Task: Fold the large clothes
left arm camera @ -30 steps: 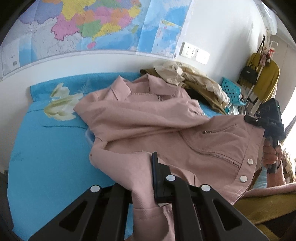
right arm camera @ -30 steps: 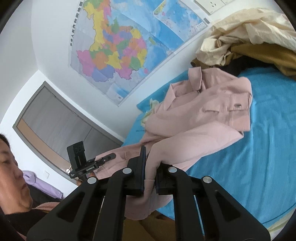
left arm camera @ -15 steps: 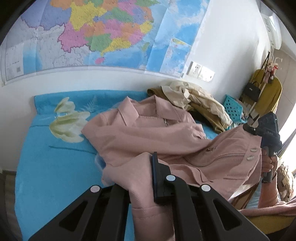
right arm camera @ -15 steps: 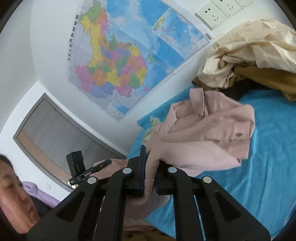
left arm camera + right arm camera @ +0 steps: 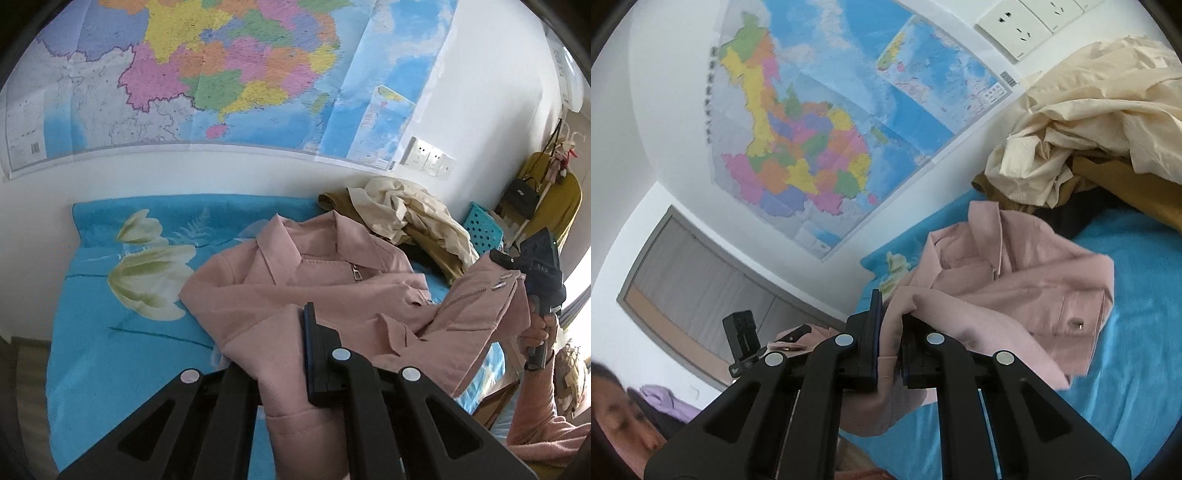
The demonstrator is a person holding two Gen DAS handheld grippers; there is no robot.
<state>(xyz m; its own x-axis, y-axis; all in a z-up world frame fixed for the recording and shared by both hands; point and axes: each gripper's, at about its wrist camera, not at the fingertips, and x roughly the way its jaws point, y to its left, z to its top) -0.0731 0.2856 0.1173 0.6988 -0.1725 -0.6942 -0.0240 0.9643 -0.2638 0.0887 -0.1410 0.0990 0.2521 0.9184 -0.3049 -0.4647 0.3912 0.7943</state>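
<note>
While both pinch its hem, pink jacket betw left tongs, right tongs

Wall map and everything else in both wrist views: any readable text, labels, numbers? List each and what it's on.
Nothing can be quoted with confidence.
wall map: province names and legend print, too small to read.
Vertical title characters down the map's edge: blurred.
Barcode sticker at the map's corner: bars only, no legible digits.
right gripper body: faint embossed marking, illegible.
pink jacket, wall sockets: no text visible.
</note>
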